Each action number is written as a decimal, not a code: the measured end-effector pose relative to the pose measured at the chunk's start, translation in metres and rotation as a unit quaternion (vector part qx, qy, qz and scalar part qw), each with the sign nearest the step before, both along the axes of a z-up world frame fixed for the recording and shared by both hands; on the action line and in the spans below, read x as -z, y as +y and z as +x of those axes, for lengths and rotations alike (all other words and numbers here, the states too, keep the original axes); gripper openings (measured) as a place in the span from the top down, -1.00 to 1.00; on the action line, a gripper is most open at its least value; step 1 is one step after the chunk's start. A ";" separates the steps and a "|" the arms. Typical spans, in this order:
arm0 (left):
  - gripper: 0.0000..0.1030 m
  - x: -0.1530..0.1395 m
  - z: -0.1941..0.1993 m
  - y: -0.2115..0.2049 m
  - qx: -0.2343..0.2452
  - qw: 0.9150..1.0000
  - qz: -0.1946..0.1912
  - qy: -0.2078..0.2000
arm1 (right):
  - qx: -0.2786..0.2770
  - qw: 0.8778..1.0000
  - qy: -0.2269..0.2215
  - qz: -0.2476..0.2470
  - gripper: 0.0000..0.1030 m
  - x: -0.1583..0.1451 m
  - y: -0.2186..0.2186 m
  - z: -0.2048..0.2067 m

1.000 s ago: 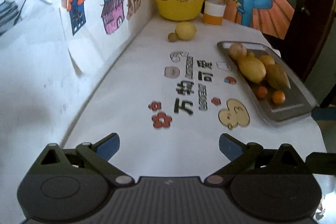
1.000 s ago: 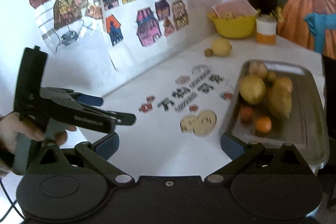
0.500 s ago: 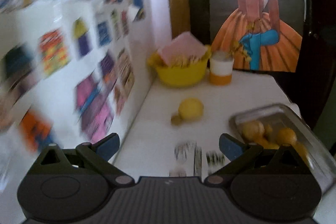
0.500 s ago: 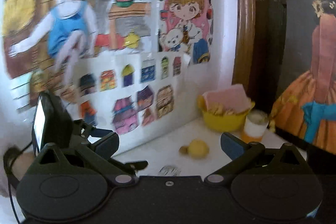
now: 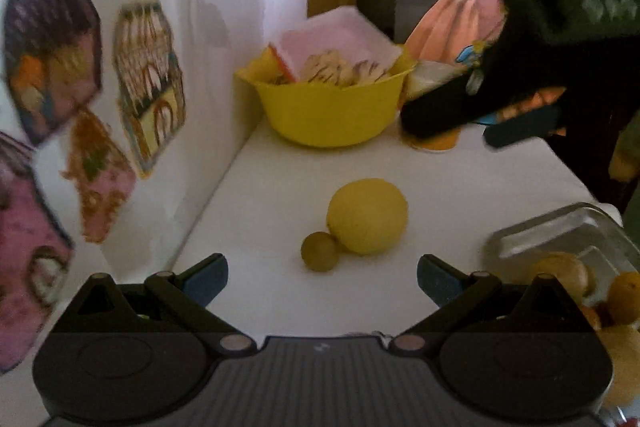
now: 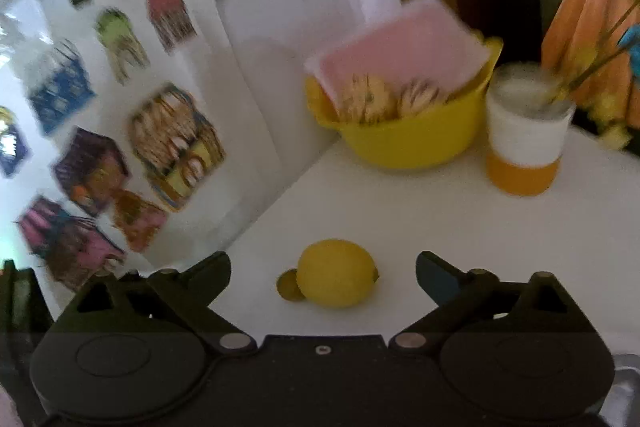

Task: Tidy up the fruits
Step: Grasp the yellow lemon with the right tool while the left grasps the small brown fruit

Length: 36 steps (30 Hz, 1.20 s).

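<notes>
Lemon (image 5: pixel 367 215) lies on the white counter (image 5: pixel 460 187), in front of the yellow bowl (image 5: pixel 332 111) that stands in the corner by the wall. Touching the lemon on the wall side is a small round greenish-brown fruit (image 5: pixel 319 251). The bowl holds a pink packet (image 6: pixel 404 47) leaning over some pale striped pieces, too blurred to tell what they are. Just beside the bowl, on the side away from the wall, stands a cup (image 6: pixel 524 131) with a white upper part and an orange base. Away from the wall, level with the lemon, the corner of a metal tray (image 5: pixel 560 231) shows with several yellow and orange fruits (image 5: pixel 566 269) lying in it. The left gripper (image 5: pixel 322 275) has its fingers spread wide and empty, with the lemon and the small fruit ahead, between the two tips. The right gripper (image 6: pixel 323 277) also has its fingers wide and holds nothing, the lemon sitting close between the tips in its own view; in the left wrist view it shows as a dark blurred shape above the counter beside the bowl, covering most of the cup. Colourful house pictures (image 6: pixel 176 143) are stuck on the wall beside the bowl.
</notes>
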<state>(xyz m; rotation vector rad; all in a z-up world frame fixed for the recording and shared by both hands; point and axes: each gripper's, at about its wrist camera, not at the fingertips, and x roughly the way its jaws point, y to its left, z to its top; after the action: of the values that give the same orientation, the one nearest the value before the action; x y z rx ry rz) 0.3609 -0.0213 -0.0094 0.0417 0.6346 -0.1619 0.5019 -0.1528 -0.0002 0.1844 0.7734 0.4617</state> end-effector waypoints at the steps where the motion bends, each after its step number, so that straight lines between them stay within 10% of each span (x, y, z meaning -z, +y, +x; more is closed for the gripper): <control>1: -0.97 0.003 0.006 0.001 -0.002 1.000 -0.003 0.003 | -0.002 1.000 0.011 0.002 -0.78 0.007 0.003 0.008; 13: -0.42 0.027 0.029 0.011 0.009 0.999 -0.028 0.028 | 0.003 0.998 0.060 0.001 -0.28 0.041 0.021 0.045; 28: 0.45 0.025 0.032 0.005 0.031 0.999 -0.019 0.025 | 0.017 0.996 0.082 0.039 -0.23 0.046 0.017 0.047; 36: 0.46 0.024 0.027 0.010 0.020 0.999 -0.028 0.033 | 0.022 0.996 0.081 0.042 -0.22 0.047 0.016 0.038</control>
<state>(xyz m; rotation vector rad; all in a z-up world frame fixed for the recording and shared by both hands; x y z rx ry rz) 0.3882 -0.0113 -0.0331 -0.0052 0.6959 -0.2205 0.5400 -0.1366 -0.0473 0.3207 0.9080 0.4409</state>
